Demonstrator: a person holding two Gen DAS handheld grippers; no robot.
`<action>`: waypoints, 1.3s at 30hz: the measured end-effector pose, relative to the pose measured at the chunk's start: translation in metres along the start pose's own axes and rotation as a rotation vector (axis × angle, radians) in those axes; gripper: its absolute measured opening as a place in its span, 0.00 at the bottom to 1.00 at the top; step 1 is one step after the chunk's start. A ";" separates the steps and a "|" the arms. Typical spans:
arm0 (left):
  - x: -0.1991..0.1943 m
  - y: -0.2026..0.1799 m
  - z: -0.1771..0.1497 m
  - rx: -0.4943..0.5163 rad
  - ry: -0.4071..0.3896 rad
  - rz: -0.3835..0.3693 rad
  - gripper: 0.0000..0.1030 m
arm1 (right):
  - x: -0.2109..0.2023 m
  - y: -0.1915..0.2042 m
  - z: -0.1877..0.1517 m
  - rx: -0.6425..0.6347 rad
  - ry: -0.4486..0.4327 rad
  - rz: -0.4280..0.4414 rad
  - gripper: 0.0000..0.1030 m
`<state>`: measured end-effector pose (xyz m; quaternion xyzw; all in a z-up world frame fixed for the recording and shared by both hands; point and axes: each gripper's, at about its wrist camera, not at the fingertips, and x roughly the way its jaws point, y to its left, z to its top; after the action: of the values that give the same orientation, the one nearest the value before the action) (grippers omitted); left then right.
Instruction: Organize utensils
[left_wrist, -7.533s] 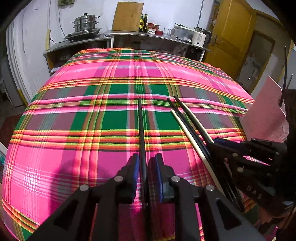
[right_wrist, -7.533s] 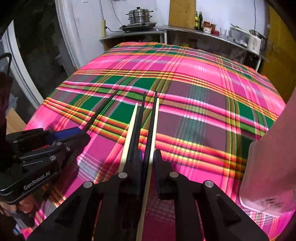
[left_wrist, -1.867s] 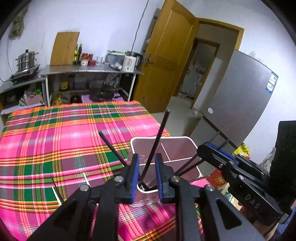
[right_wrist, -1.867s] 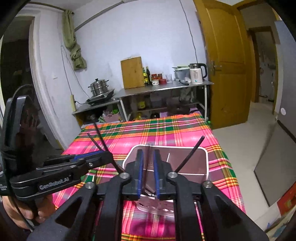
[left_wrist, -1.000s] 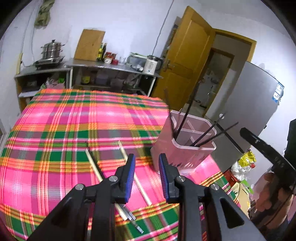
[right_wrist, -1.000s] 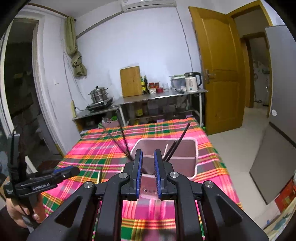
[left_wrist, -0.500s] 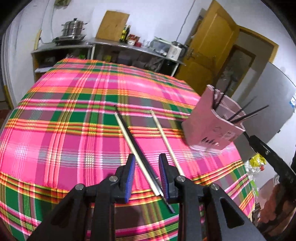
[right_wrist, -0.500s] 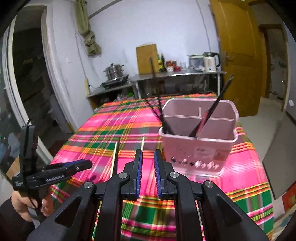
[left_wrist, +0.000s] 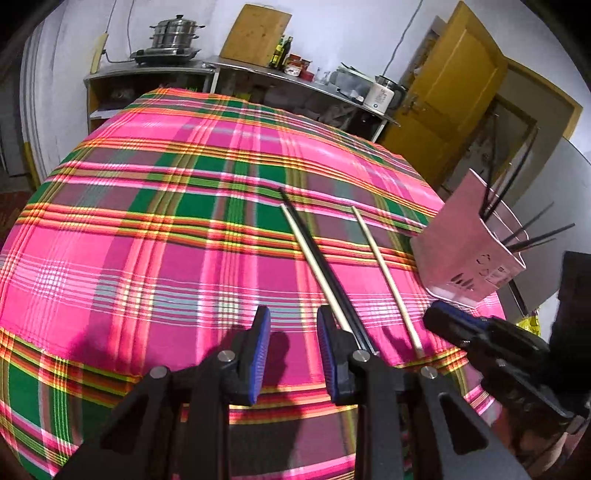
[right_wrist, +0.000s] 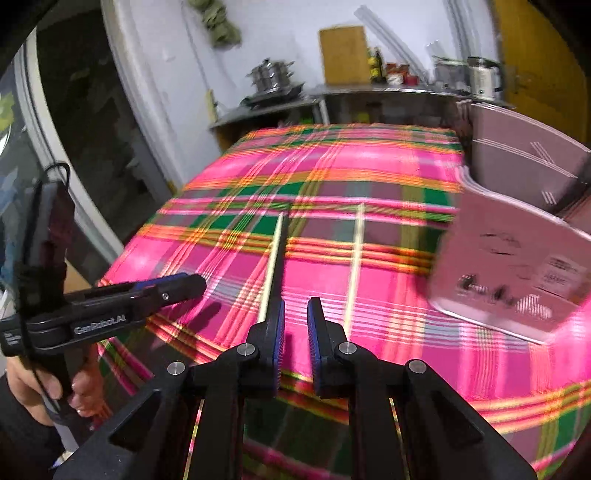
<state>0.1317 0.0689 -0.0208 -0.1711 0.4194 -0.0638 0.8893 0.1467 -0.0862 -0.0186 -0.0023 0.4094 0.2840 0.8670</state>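
Note:
A cream chopstick (left_wrist: 314, 266) and a black chopstick (left_wrist: 325, 269) lie side by side on the plaid tablecloth (left_wrist: 147, 229). Another cream chopstick (left_wrist: 384, 273) lies to their right. A pink utensil holder (left_wrist: 465, 251) stands at the right with several black chopsticks in it. My left gripper (left_wrist: 293, 321) is open and empty, just left of the near ends of the pair. My right gripper (right_wrist: 295, 314) is open and empty, between the pair (right_wrist: 275, 251) and the single cream chopstick (right_wrist: 354, 251). The holder (right_wrist: 517, 236) stands to its right.
The table's near edge runs just under both grippers. A metal counter (left_wrist: 280, 74) with a steamer pot (left_wrist: 173, 37), cutting board, bottles and kettle (left_wrist: 380, 96) stands behind the table. A yellow door (left_wrist: 454, 103) is at the back right.
Both grippers released their chopsticks into the holder and came back down low over the table's near edge. The left gripper has opened wider; the right one has opened a little.

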 end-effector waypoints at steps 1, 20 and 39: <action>0.001 0.003 0.000 -0.006 0.002 -0.001 0.26 | 0.009 0.002 0.001 -0.007 0.015 0.007 0.12; 0.026 -0.008 0.011 -0.028 0.033 -0.085 0.26 | 0.045 -0.005 -0.003 -0.004 0.096 -0.027 0.07; 0.063 -0.017 0.016 -0.022 0.072 -0.049 0.14 | 0.025 -0.031 -0.015 0.089 0.070 -0.027 0.07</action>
<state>0.1848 0.0407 -0.0513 -0.1887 0.4476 -0.0869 0.8698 0.1646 -0.1035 -0.0537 0.0208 0.4515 0.2537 0.8552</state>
